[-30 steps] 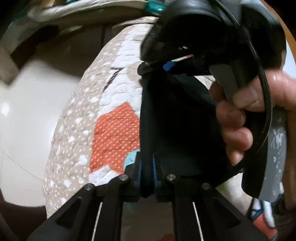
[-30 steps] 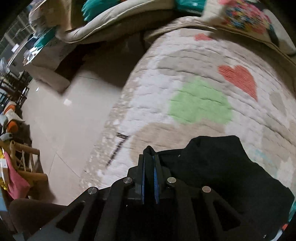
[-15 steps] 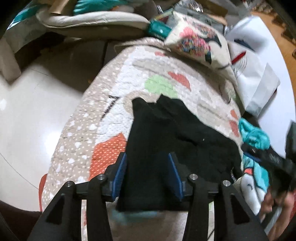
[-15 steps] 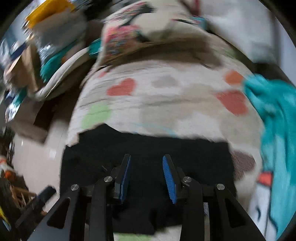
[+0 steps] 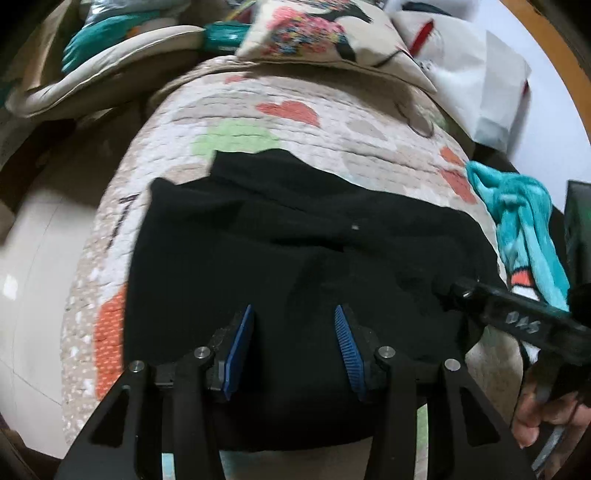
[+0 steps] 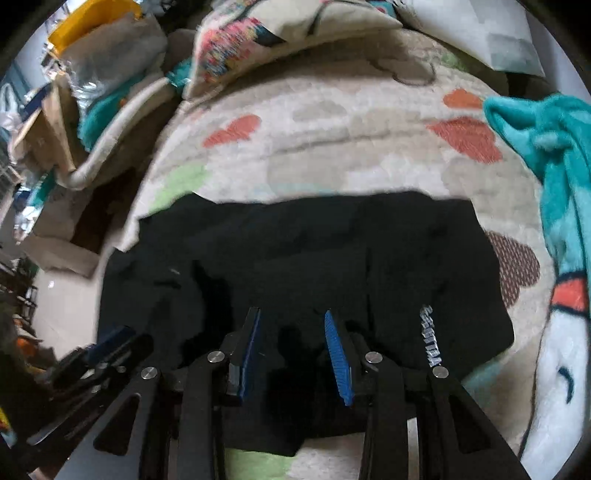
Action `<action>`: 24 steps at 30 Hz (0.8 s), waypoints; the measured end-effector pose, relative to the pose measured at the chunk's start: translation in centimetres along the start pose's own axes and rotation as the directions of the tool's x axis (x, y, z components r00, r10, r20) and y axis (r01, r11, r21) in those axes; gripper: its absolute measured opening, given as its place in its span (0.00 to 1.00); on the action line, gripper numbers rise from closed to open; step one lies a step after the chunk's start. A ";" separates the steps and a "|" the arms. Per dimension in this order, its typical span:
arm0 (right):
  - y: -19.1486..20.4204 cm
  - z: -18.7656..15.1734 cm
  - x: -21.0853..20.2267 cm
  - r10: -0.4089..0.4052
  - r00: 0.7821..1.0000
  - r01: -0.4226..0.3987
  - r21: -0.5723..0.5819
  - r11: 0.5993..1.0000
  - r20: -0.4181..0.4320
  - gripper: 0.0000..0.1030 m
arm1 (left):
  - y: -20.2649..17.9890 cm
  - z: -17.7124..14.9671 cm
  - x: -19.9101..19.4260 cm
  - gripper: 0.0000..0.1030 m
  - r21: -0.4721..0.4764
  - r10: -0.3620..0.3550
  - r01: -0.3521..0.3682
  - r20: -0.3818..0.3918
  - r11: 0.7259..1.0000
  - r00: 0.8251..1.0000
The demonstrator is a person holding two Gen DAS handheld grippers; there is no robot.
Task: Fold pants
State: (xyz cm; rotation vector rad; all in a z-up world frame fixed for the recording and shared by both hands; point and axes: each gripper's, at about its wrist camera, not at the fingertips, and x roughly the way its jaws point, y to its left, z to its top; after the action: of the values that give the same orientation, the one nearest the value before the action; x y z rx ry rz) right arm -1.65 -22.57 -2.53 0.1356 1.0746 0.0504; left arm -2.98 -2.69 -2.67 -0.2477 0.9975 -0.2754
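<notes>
On quilt (image 5: 303, 92), pants (image 5: 295, 240) (folded), lying crosswise

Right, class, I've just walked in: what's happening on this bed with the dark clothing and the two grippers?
A person is folding black pants on a heart-patterned quilt, using a handheld gripper in each hand. The pants lie folded into a compact bundle. Both the left gripper and the right gripper are open above the cloth, gripping nothing. A teal garment lies beside the pants, and a patterned pillow sits at the far end.
</notes>
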 end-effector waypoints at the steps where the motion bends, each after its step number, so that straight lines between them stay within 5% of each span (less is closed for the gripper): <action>1: -0.5 -0.3 0.4 -0.034 0.999 0.034 0.014 0.999 -0.005 0.38 | -0.4 0.1 0.3 0.45 0.009 0.004 -0.004 -0.004 1.000 1.000; 10: -2.9 -0.6 -1.2 -0.139 0.989 0.134 0.100 0.986 0.050 0.47 | -1.5 0.1 1.1 0.55 0.049 0.045 -0.044 -0.014 0.998 0.999; 17: -3.5 -0.6 -3.0 -0.050 0.990 0.028 0.166 0.986 0.133 0.48 | 2.8 0.9 -0.7 0.55 -0.137 -0.013 0.013 0.003 0.990 1.000; 24: -2.6 -1.1 -2.5 -0.055 0.992 0.036 0.162 0.986 0.118 0.51 | 3.7 1.4 -1.6 0.55 -0.176 -0.024 0.027 0.020 0.984 1.000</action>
State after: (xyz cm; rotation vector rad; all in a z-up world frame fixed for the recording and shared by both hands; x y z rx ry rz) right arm -3.85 -25.30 -1.23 0.2559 0.9589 -0.0848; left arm -2.20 1.44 -1.94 -0.4236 1.0030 -0.2082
